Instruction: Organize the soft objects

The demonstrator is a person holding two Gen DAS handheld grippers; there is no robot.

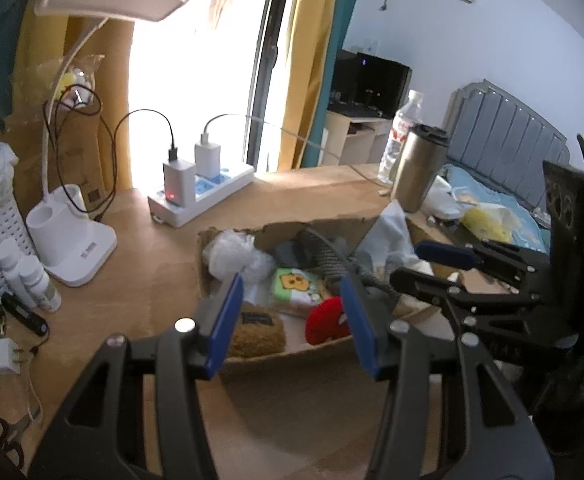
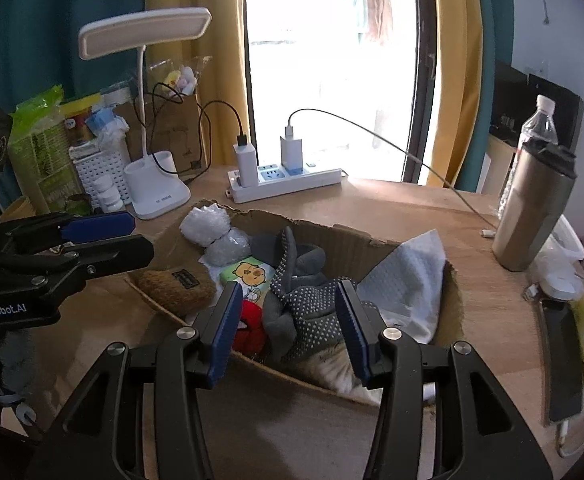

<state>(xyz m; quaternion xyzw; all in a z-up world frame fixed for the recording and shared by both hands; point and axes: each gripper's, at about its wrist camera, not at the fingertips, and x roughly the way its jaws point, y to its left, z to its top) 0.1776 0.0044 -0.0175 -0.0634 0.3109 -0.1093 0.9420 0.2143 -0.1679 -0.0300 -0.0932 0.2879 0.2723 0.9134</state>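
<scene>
Fingers of left gripper (image 1: 294,320) are seen spread w/ nothing pinched betw. them; same for right gripper (image 2: 287,326). Cardboard box (image 2: 352,236) on counter (image 1: 151,280) is seen just beyond both finger pairs. Inside it are lying: brown plush (image 2: 175,290) beyond right gripper's left finger, red plush (image 1: 328,322) betw. left gripper's fingers, grey dotted gloves (image 2: 308,308) betw. right gripper's fingers, cartoon tissue pack (image 2: 247,274) further back.
</scene>
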